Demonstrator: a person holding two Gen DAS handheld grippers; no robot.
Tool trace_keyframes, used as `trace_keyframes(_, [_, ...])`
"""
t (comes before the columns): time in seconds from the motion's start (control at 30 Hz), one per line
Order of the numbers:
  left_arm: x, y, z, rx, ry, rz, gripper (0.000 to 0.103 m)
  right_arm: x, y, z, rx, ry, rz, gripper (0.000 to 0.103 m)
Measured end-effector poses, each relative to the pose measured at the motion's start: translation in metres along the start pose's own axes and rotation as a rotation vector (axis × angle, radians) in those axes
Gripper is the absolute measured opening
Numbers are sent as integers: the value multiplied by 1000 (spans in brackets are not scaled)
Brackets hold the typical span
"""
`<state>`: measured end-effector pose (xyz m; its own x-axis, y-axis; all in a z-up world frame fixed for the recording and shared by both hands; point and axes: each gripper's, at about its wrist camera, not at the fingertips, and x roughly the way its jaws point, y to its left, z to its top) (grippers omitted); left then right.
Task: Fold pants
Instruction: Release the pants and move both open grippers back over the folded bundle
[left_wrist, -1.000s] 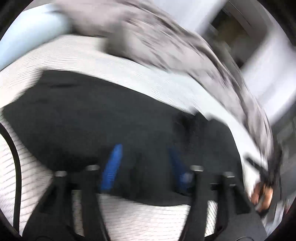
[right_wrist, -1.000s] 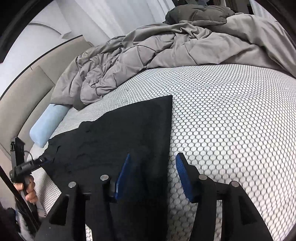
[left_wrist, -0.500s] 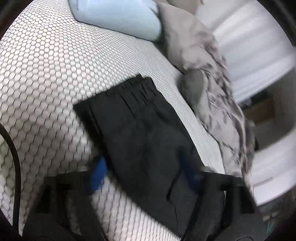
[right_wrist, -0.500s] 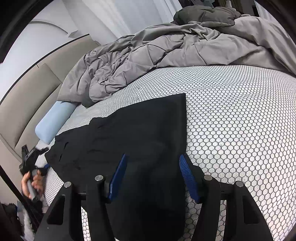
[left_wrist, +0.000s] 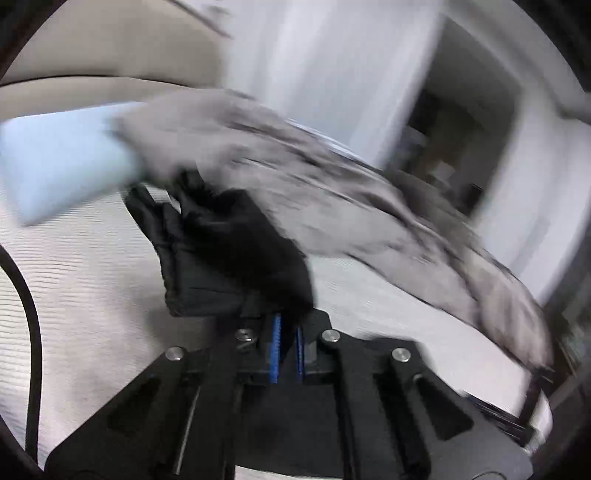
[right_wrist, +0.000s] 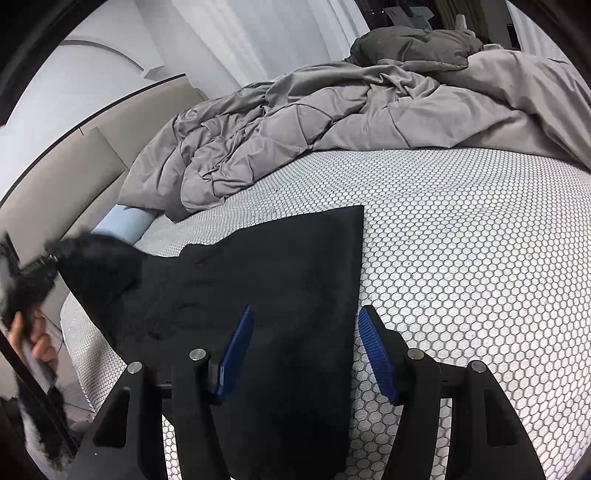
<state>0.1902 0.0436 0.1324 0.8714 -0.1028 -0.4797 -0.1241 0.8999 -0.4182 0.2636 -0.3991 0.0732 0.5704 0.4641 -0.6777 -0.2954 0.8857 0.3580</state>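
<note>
Black pants (right_wrist: 266, 280) lie on the honeycomb-patterned bed (right_wrist: 461, 266). My left gripper (left_wrist: 287, 334) is shut on the waist end of the pants (left_wrist: 236, 251) and lifts it off the bed; the view is blurred. In the right wrist view the left gripper (right_wrist: 35, 273) shows at the far left, holding the raised corner. My right gripper (right_wrist: 306, 350) is open, low over the near part of the pants, its blue pads either side of the right edge of the cloth.
A crumpled grey duvet (right_wrist: 332, 122) lies along the far side of the bed. A light blue pillow (left_wrist: 62, 162) sits by the beige headboard (right_wrist: 66, 177). A black cable (left_wrist: 29, 317) hangs at the left.
My left gripper has shut on the waist end and raised it; half a second ago it was open over the flat pants. My right gripper has stayed open and shifted slightly.
</note>
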Motion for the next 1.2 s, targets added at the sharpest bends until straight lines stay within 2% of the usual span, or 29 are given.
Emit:
trace_keyframes(0.03, [10,-24,-7,-2,64,-54,6,-2,-2,0,4,-4,-1,60])
trace_keyframes(0.1, [38,-63,-29,-7,206,-205,24,-4,-6,2,13,-15,-26,60])
trace_keyframes(0.13, [49,-75,-39,3,267,-278,49,-5,-8,2,18,-21,-38,60])
trace_keyframes(0.17, [71,-94,-59,32,398,-398,61,-6,-12,3,31,-29,-45,60])
trace_keyframes(0.2, [84,-105,-74,64,487,-430,61,-6,-16,3,41,-33,-51,60])
trace_keyframes(0.23, [90,-111,-87,85,550,-425,61,-6,-20,4,52,-34,-61,60])
trace_keyframes(0.27, [92,-114,-94,101,582,-426,61,-6,-23,4,61,-34,-68,60])
trace_keyframes(0.33, [85,-113,-99,118,593,-469,61,-5,-29,5,79,-30,-78,60])
trace_keyframes(0.4, [64,-103,-89,131,545,-494,61,-4,-31,7,91,-25,-65,61])
trace_keyframes(0.5, [42,-89,-72,140,485,-483,64,-1,-27,7,89,-11,-51,60])
trace_keyframes(0.53, [38,-79,-64,151,437,-469,70,1,-24,8,88,-7,-37,60])
trace_keyframes(0.57, [40,-68,-53,157,398,-448,77,4,-22,8,94,3,-5,60])
trace_keyframes(0.6, [32,-53,-50,158,357,-415,79,7,-20,8,104,12,28,60])
trace_keyframes(0.63, [37,-36,-43,136,313,-358,80,12,-17,8,124,31,97,60])
trace_keyframes(0.7, [55,-3,-44,84,292,-281,80,20,-12,5,158,67,199,60])
trace_keyframes(0.73, [69,8,-48,70,307,-235,80,25,-10,4,170,97,247,60])
trace_keyframes(0.77, [85,24,-53,66,347,-158,78,36,-7,1,190,153,327,60])
trace_keyframes(0.83, [105,46,-60,20,409,-99,73,52,-5,-3,224,232,395,60])
trace_keyframes(0.87, [111,59,-60,-30,424,-106,72,62,-7,-5,250,262,395,60])
trace_keyframes(0.93, [116,72,-57,-64,430,-103,72,74,-9,-6,265,286,374,60])
trace_keyframes(1.07, [121,81,-55,-23,451,-51,73,91,-12,-2,300,341,441,63])
trace_keyframes(1.2, [125,86,-59,-40,468,-61,72,101,-11,8,276,384,469,63])
